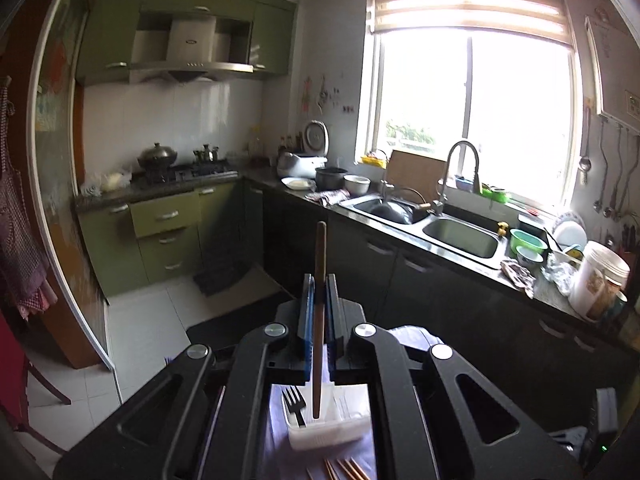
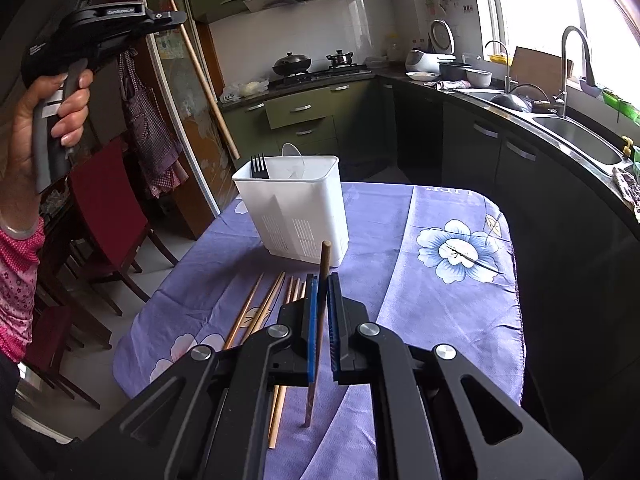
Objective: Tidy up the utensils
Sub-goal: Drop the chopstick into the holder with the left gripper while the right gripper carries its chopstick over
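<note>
My left gripper (image 1: 319,280) is shut on a brown chopstick (image 1: 319,320), held upright high above a white utensil holder (image 1: 332,424); the chopstick's lower tip hangs over its middle compartment. A black fork (image 1: 294,404) stands in the holder's left compartment. My right gripper (image 2: 322,280) is shut on another brown chopstick (image 2: 318,340), its tip touching the purple floral tablecloth (image 2: 420,300). The holder (image 2: 294,208) stands ahead of it with the fork (image 2: 259,166) and a clear spoon (image 2: 292,152) inside. Several chopsticks (image 2: 260,312) lie on the cloth. The left gripper (image 2: 168,18) is raised at upper left.
A red chair (image 2: 108,208) stands left of the table. Dark cabinets and a counter with a double sink (image 1: 460,236) run along the right. Bowls and a white container (image 1: 600,280) crowd the counter. A stove with pots (image 1: 180,168) is at the back.
</note>
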`<state>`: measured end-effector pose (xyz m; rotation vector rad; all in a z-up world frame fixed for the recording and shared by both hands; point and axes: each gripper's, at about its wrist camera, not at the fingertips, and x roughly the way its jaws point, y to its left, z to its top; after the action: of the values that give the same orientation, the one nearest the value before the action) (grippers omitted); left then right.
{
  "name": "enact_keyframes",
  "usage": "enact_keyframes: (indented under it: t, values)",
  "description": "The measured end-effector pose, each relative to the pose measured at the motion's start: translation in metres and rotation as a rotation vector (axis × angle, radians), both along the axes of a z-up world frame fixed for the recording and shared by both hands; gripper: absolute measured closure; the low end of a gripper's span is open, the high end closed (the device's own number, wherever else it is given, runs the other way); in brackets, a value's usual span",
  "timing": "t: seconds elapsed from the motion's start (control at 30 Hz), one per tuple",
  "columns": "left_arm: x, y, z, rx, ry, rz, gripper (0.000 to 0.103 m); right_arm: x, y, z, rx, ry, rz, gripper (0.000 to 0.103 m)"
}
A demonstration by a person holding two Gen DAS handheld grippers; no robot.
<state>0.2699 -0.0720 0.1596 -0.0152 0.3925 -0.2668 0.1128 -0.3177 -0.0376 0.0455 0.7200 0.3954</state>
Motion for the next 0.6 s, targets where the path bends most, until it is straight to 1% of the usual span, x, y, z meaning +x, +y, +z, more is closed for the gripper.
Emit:
enact_keyframes:
  t: [0.1, 0.2, 0.3, 0.47, 0.53, 0.6]
  values:
    - [0.019, -0.008, -0.020, 0.021, 0.014, 0.011, 0.098, -0.003, -0.001, 0.002, 0.003, 0.002, 0.003, 0.097]
    - [0.032, -0.012, -0.048, 0.052, 0.056, 0.026, 0.098, -0.003, -0.002, 0.007, 0.008, -0.004, 0.001, 0.097]
    - [0.039, -0.011, -0.075, 0.081, 0.111, 0.034, 0.098, 0.000, -0.004, 0.019, 0.009, -0.026, -0.008, 0.097]
    - [0.044, -0.004, -0.106, 0.120, 0.167, 0.037, 0.096, 0.017, -0.005, 0.052, 0.042, -0.069, -0.020, 0.097]
    - [0.043, 0.000, -0.114, 0.112, 0.186, 0.033, 0.095, 0.027, -0.003, 0.069, 0.062, -0.099, -0.032, 0.097]
    - [0.041, 0.005, -0.117, 0.093, 0.192, 0.031, 0.088, 0.037, -0.002, 0.086, 0.087, -0.131, -0.044, 0.097]
